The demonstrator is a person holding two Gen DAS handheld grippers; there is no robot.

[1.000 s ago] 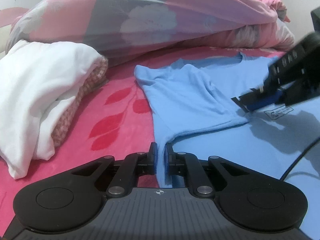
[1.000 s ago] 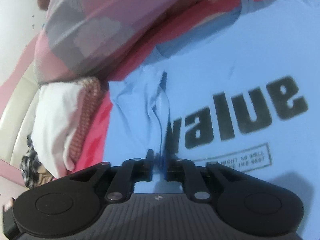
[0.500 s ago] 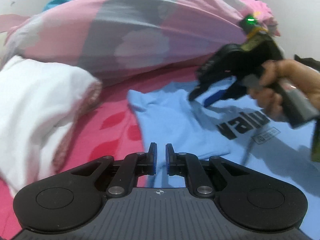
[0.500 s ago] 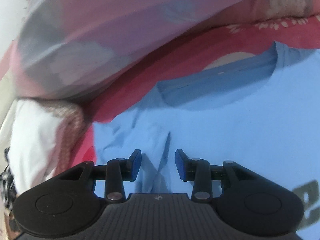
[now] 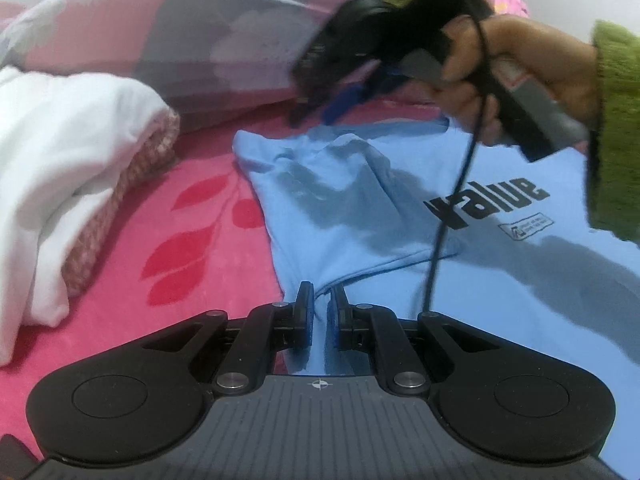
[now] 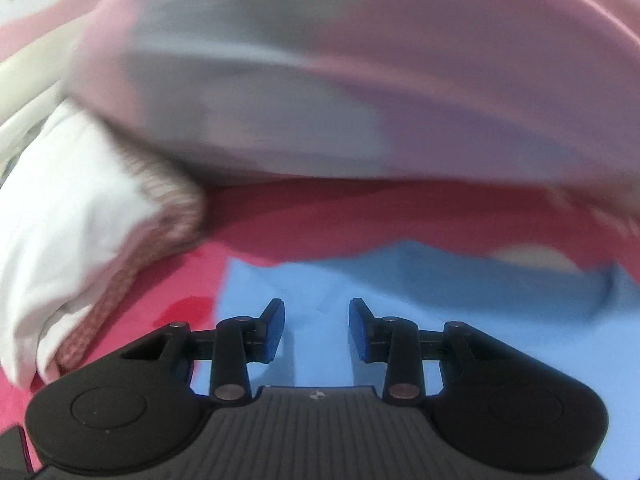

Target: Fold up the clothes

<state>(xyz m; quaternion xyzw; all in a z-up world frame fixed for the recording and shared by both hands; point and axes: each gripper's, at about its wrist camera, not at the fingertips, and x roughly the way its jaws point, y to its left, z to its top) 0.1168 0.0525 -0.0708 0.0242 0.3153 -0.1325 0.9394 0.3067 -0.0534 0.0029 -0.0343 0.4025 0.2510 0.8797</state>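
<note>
L gripper (image 5: 320, 300) pinching blue tee (image 5: 360, 208) edge, bottom centre; R gripper (image 6: 317, 316) spread, empty. Grab shoulder corner squarely before folding.

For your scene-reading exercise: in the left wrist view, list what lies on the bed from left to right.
White garment → pink bedsheet with red leaf print → blue T-shirt → black "value" print on the shirt.

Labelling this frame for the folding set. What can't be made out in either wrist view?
- Blue T-shirt: hem and far sleeve cut off by the left wrist view's right edge; the hand and green sleeve cover part of it.
- Small print under "value": too small to read.
- Right gripper: open and empty in the right wrist view, but the quilt beyond is motion-blurred.
- Left gripper: its own pads hide the pinched cloth.
</note>
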